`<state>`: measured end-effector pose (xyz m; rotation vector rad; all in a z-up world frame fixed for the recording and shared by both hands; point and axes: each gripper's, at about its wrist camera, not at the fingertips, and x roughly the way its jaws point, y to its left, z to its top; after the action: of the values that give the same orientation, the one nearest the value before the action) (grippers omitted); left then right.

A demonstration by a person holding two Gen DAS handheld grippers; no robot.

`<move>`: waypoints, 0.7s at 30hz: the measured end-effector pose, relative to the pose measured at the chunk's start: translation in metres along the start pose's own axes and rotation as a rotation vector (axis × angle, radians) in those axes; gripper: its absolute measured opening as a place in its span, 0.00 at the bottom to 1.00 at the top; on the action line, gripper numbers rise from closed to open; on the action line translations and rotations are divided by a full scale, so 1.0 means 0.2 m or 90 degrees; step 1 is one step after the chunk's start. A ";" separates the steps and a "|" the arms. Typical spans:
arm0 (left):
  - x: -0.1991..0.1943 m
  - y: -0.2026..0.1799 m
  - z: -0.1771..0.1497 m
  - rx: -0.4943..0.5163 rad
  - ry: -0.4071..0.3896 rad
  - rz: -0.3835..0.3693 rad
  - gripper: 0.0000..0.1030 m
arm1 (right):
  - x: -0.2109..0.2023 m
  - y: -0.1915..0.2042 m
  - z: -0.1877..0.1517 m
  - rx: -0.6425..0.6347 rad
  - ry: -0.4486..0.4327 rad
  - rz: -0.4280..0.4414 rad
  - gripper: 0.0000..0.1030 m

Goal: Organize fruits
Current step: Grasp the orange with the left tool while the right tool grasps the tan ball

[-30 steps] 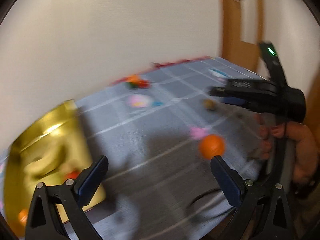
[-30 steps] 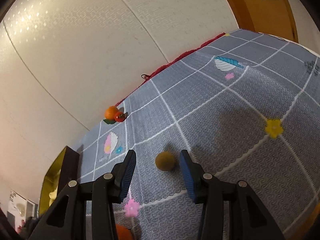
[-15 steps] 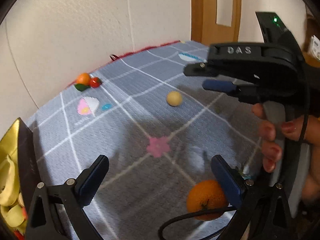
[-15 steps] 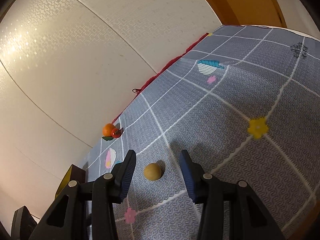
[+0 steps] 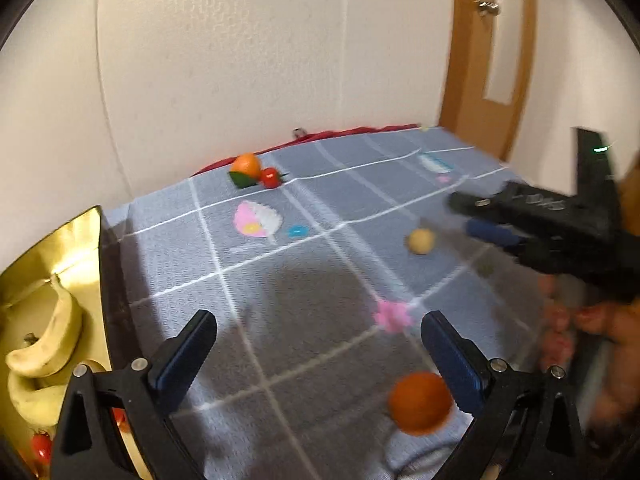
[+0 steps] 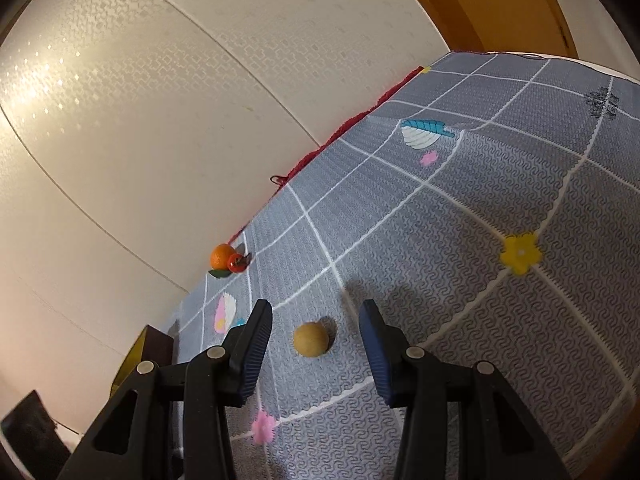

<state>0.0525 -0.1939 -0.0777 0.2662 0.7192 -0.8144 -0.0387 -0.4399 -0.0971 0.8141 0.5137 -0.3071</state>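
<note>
A grey cloth (image 6: 460,240) with a white grid and small flower and leaf motifs covers the surface, running back to a pale wall with a red edge along the seam. At the far side, close to the wall, an orange (image 5: 246,163) sits touching a small red tomato (image 5: 271,177), with a green leaf beside them. At the left stands a gold box (image 5: 48,248) holding bananas (image 5: 48,344) and some small red fruits low in the corner; its dark wall rises between them and the cloth. The left gripper (image 5: 318,350) has its jaws spread wide and holds nothing; a second orange fruit (image 5: 420,402), blurred, lies on the cloth just inside its right finger. The right gripper (image 6: 316,336), held by a hand (image 5: 600,332), hangs with its jaws apart on either side of a small round tan fruit (image 6: 311,339), neither pad touching it. That fruit rests on the cloth near the middle, well apart from the box, with clear cloth around it. It is nearly a ball, so no long axis or heading can be told.
</note>
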 end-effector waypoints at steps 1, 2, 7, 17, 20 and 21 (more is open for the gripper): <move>-0.01 -0.01 -0.02 0.015 0.008 -0.029 1.00 | 0.01 0.01 -0.01 -0.010 0.010 -0.009 0.44; -0.03 -0.03 -0.04 0.029 0.014 -0.042 1.00 | 0.02 0.01 -0.01 -0.019 0.018 -0.017 0.44; 0.01 -0.17 -0.12 0.129 0.039 -0.042 1.00 | 0.10 0.07 -0.04 -0.074 0.056 -0.034 0.44; 0.05 -0.11 -0.18 0.092 0.057 -0.021 0.84 | 0.22 0.19 -0.10 -0.188 0.076 -0.084 0.36; 0.06 -0.09 -0.19 0.078 0.060 -0.015 0.84 | 0.22 0.20 -0.11 -0.198 0.073 -0.091 0.36; 0.06 -0.09 -0.19 0.073 0.059 -0.014 0.84 | 0.23 0.20 -0.11 -0.198 0.073 -0.092 0.36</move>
<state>0.0275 -0.1949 -0.1126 0.4019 0.7639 -0.8703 0.0102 -0.4011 -0.1097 0.4958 0.7096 -0.3052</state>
